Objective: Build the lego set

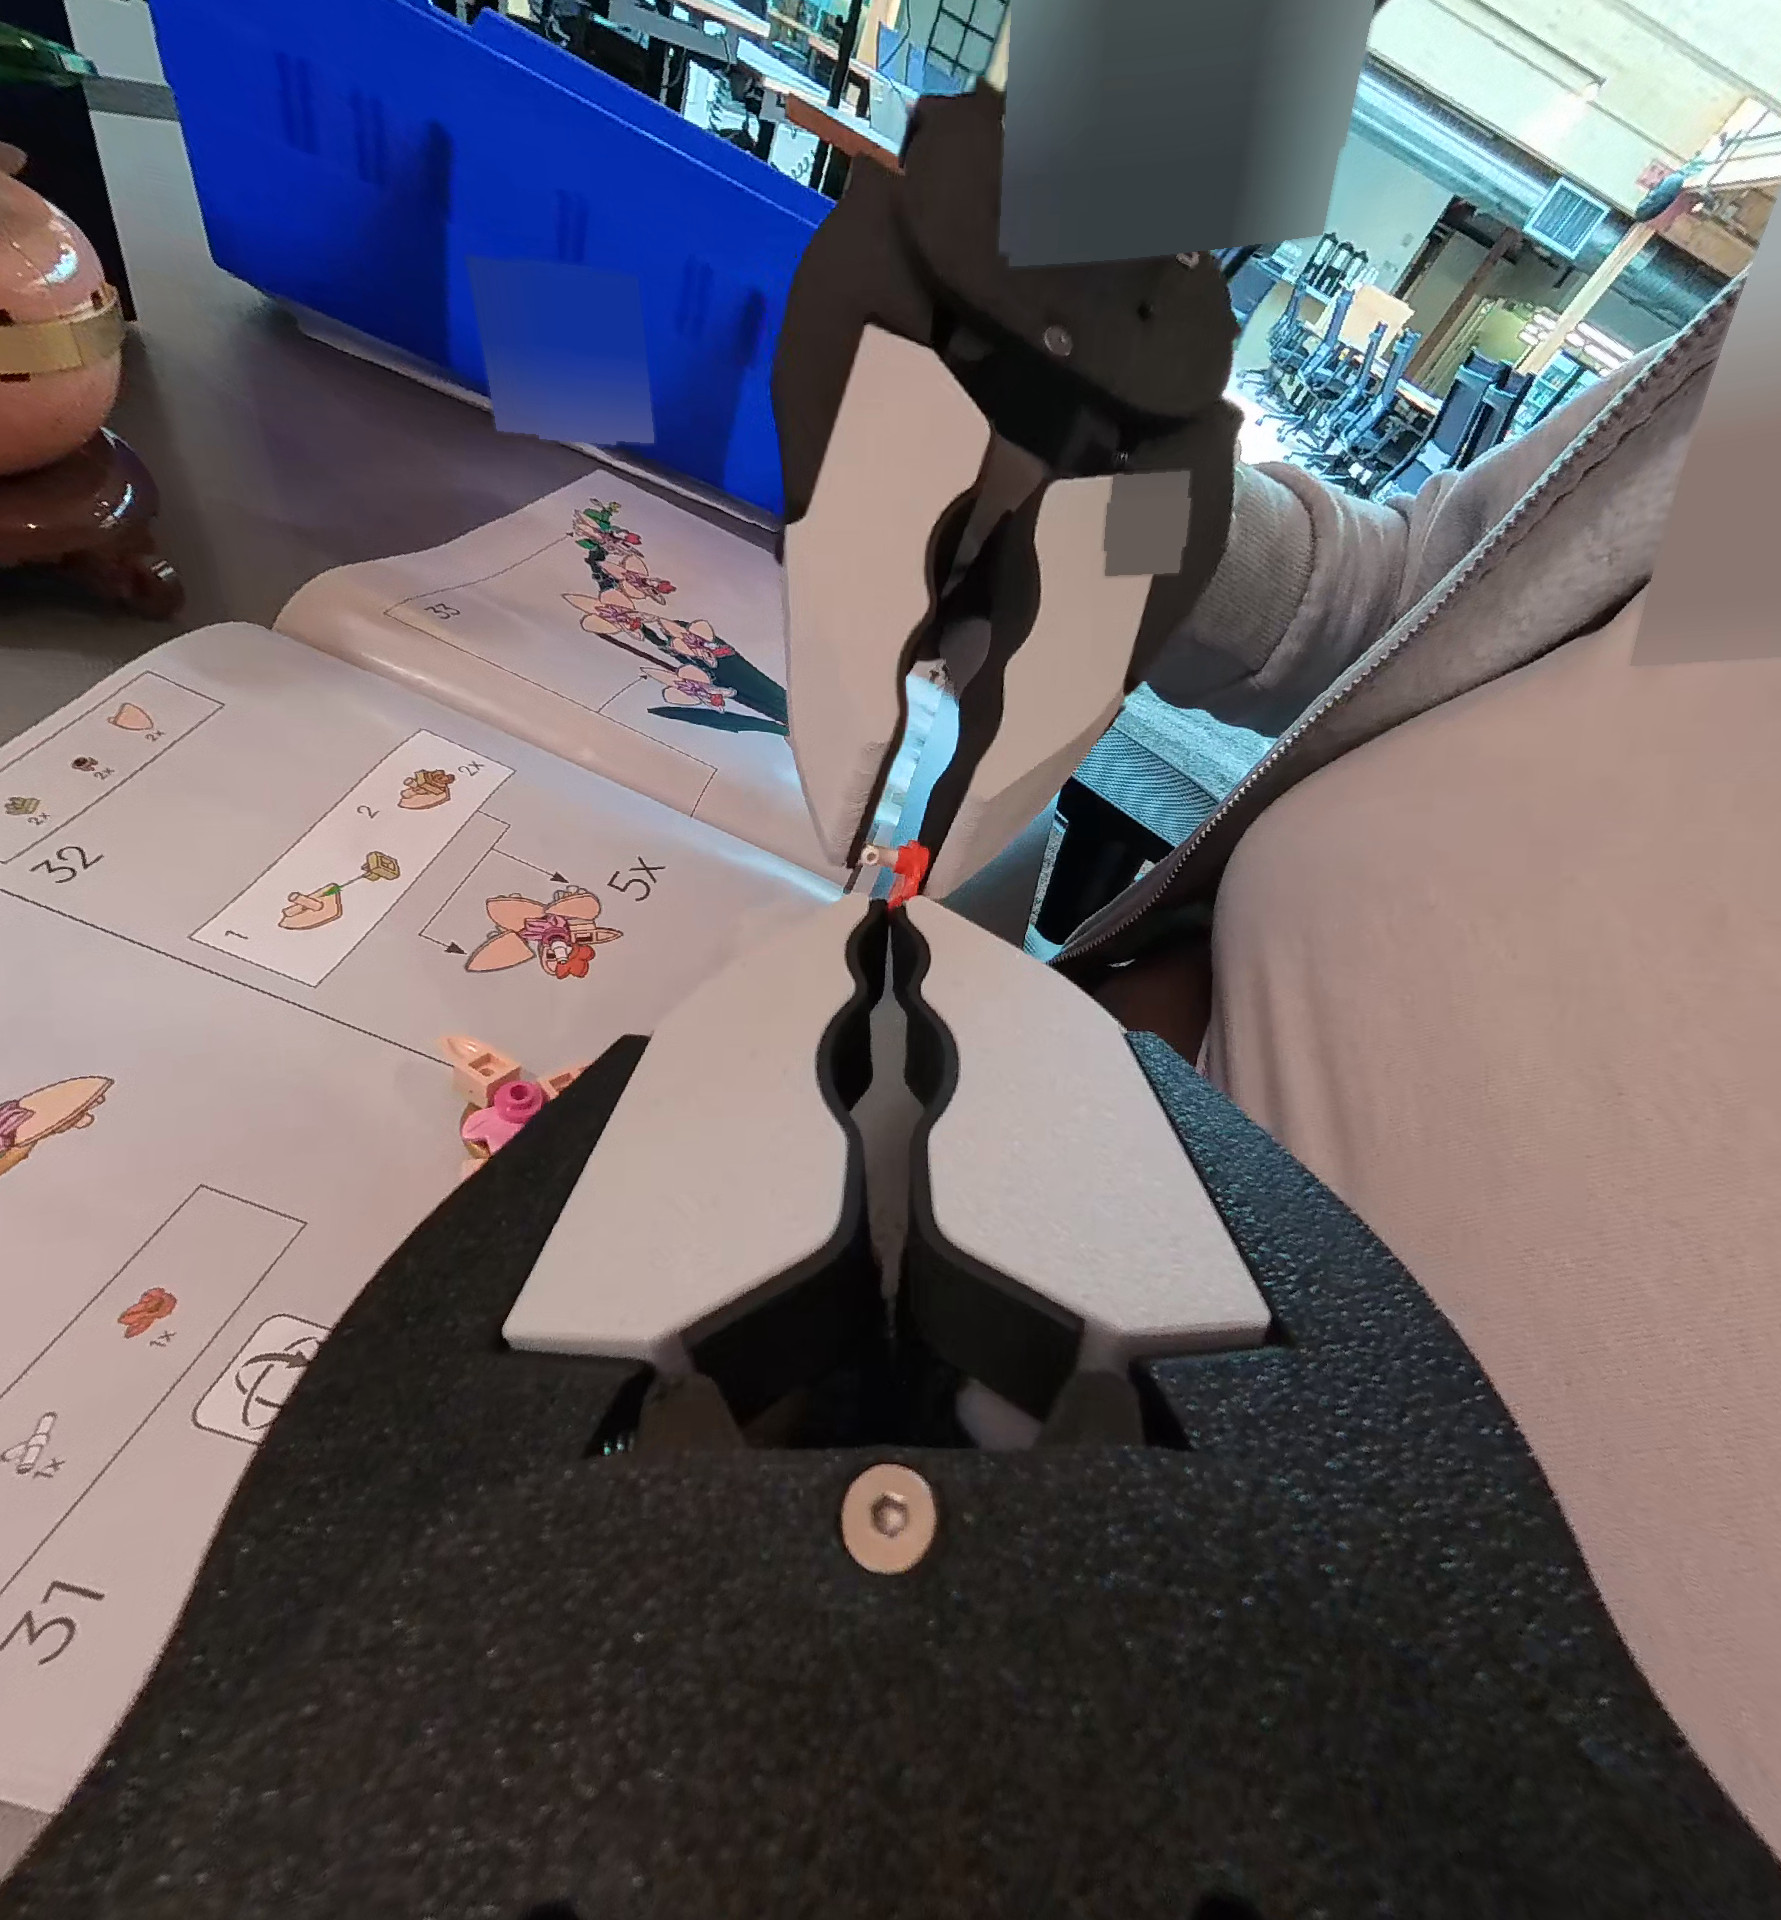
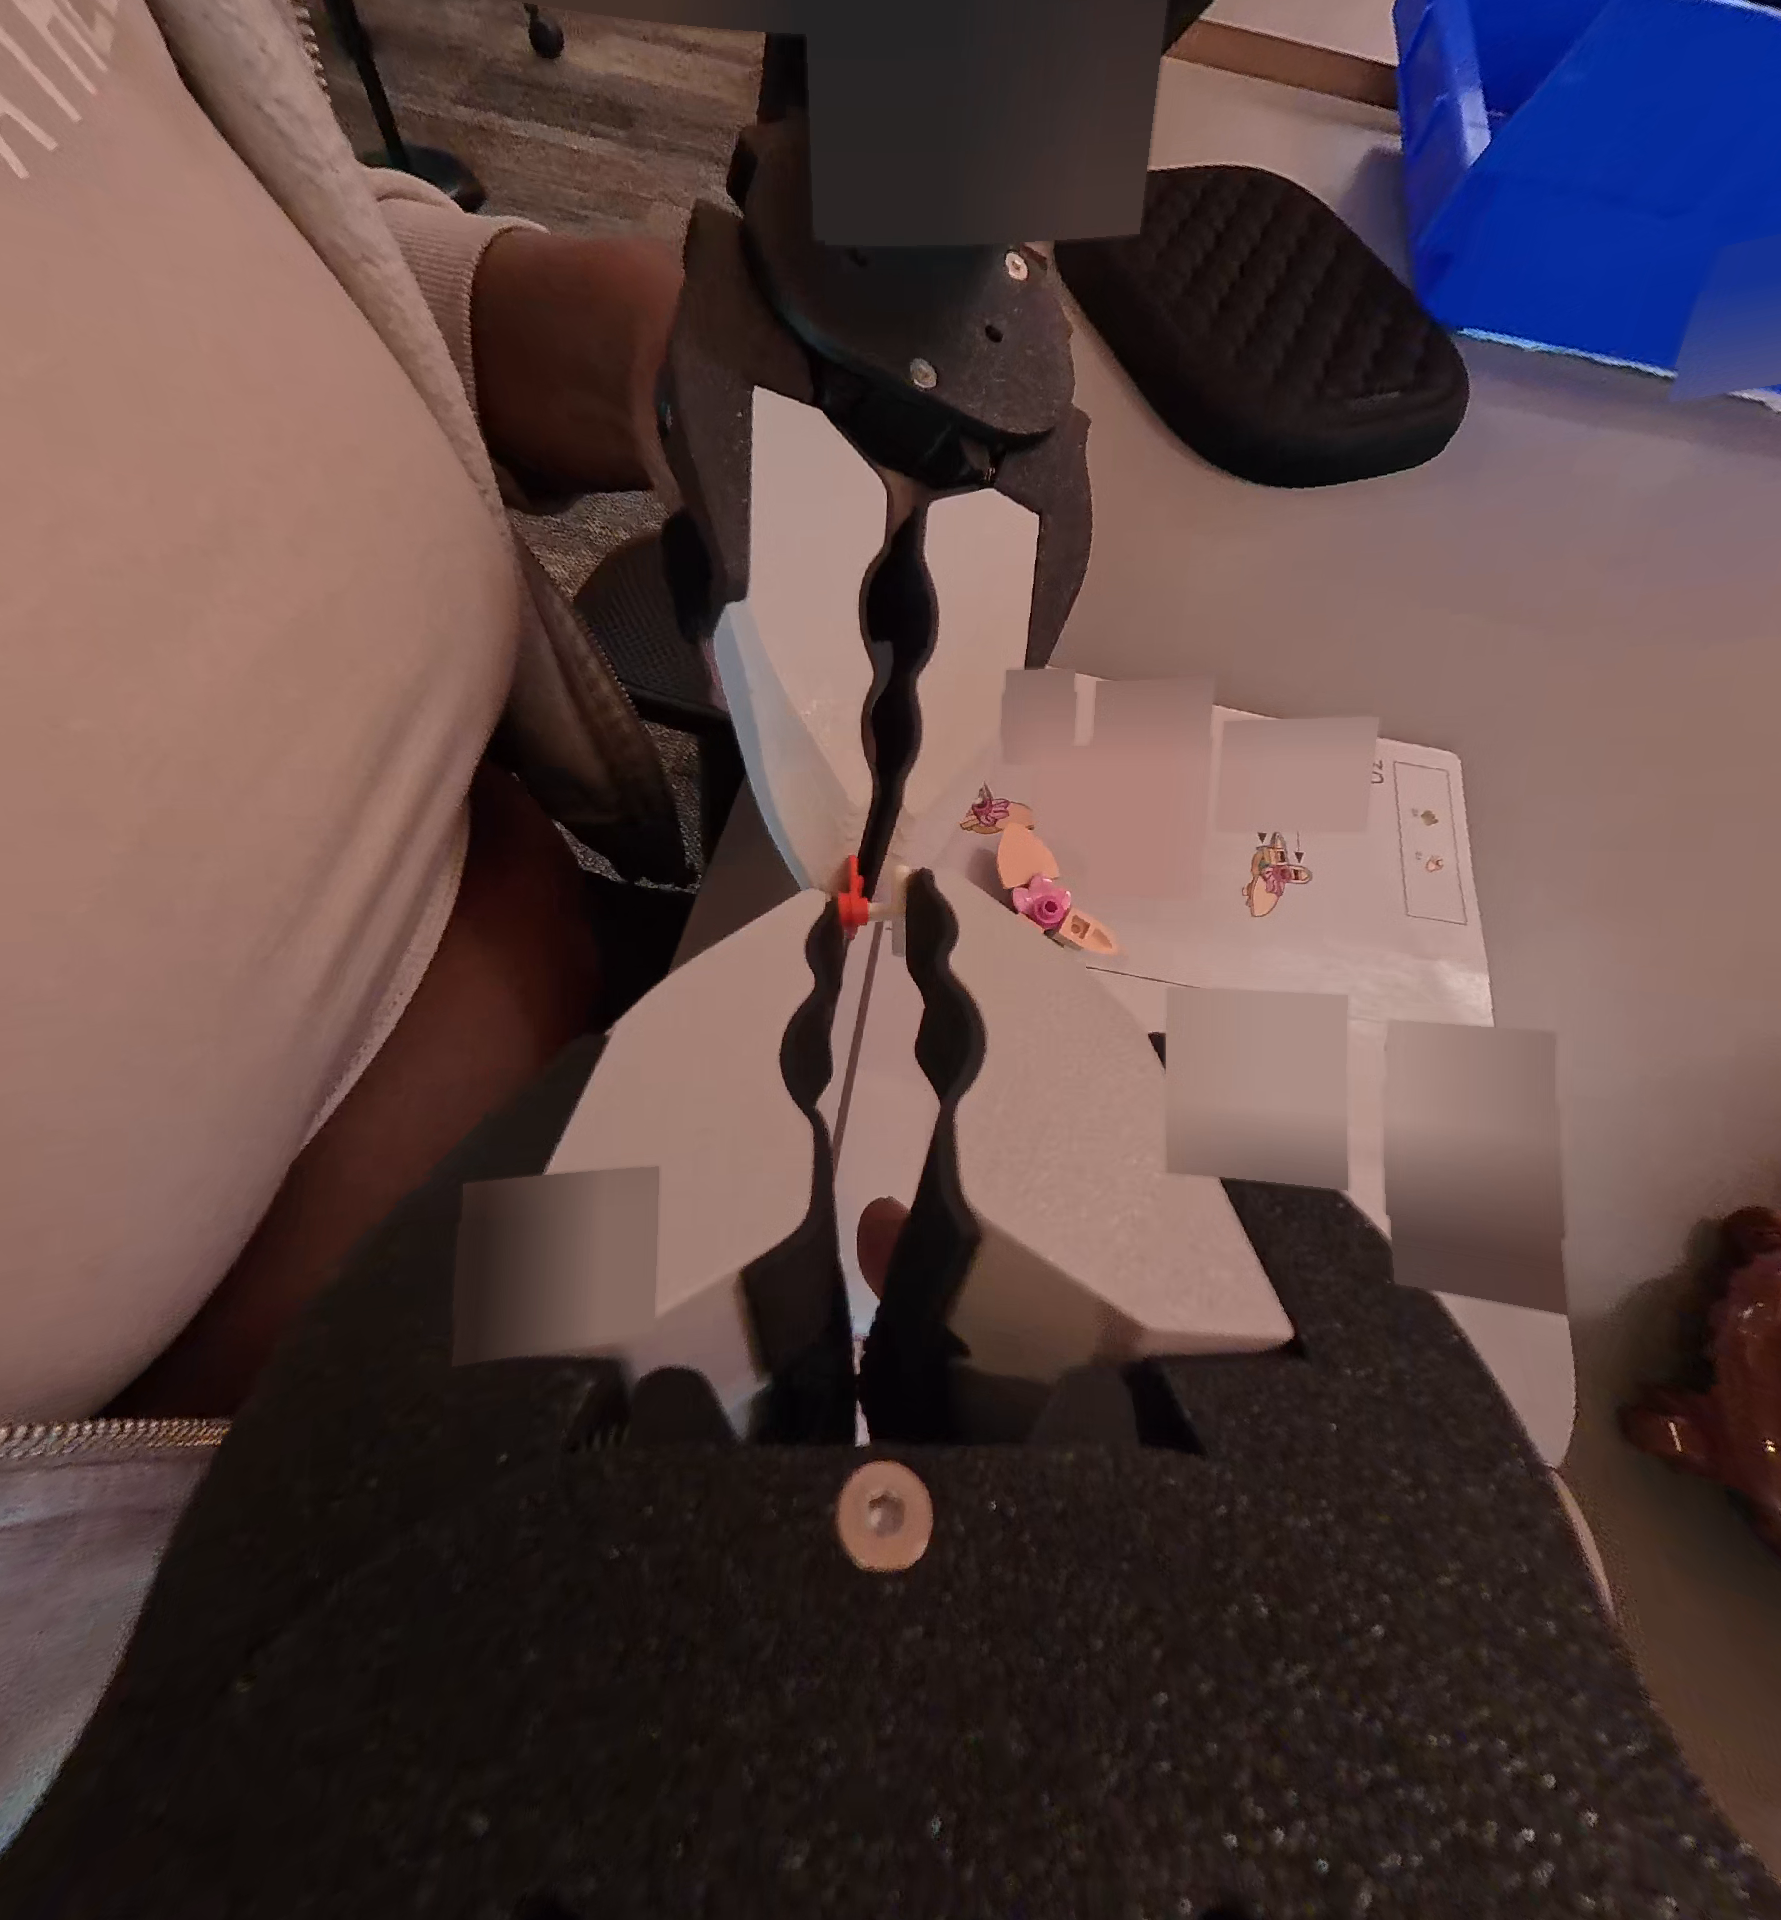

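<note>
Grey tabletop [image 2: 1281, 540] carries an open instruction booklet [image 1: 242, 1039] and a blue bin [image 1: 398, 208]; both grippers meet tip to tip above the table's near edge, in front of the person's torso.

The left gripper [image 1: 888, 914] has its jaws nearly closed, pinching the small red piece [image 1: 907, 868] at the very tips. The right gripper [image 2: 881, 909] is almost closed too, gripping a tiny white peg [image 2: 901, 883] whose end meets the red piece just beyond its fingertips.

I judge the chief risk to be a slip: both parts are held only by the last sliver of the pads, so any off-axis push while mating them could pop one free, and it would drop off the table edge towards the lap. Squeezing harder could also twist the peg out of line.

Only the right wrist view shows the half-built pink and tan flower [image 2: 1047, 914] clearly, lying on the booklet to the right of the fingertips; the left wrist view half hides it behind its fingers, but alone shows a pink ornament [image 1: 13, 312] on a brown stand.
</note>
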Available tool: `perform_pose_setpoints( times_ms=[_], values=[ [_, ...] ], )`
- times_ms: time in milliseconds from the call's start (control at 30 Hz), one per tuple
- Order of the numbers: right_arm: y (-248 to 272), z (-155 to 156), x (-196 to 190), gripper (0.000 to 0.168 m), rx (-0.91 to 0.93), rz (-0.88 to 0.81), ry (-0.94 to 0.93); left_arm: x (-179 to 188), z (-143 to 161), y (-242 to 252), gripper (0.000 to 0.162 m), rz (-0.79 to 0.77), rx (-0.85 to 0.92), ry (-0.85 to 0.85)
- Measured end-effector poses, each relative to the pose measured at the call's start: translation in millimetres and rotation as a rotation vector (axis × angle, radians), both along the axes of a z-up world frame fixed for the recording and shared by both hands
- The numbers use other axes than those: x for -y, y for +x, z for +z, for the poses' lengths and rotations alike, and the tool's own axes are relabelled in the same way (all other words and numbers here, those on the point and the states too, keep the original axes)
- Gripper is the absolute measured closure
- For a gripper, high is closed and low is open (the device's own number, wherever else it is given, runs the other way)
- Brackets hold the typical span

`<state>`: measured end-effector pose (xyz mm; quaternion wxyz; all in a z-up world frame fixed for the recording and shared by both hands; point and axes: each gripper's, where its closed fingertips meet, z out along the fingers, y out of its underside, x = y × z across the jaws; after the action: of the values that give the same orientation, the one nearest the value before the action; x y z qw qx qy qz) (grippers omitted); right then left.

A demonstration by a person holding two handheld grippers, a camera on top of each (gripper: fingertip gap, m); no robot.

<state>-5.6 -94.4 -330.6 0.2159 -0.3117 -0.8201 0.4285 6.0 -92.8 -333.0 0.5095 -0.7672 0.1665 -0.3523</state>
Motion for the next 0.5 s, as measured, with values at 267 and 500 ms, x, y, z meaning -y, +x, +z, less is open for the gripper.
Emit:
perform_pose_setpoints(
  times_ms=[267, 500],
  values=[
    [-0.5, -0.9, 0.3, 0.151, 0.047, -0.027, -0.031, 0.8, -1.0, 0.2, 0.162, 0.002, -0.017, 0.007],
    [0.5, -3.0, 4.4, 0.155, 0.115, -0.016, -0.101, 1.8, -2.0, 0.3, 0.162, 0.004, -0.042, 0.019]
  ],
)
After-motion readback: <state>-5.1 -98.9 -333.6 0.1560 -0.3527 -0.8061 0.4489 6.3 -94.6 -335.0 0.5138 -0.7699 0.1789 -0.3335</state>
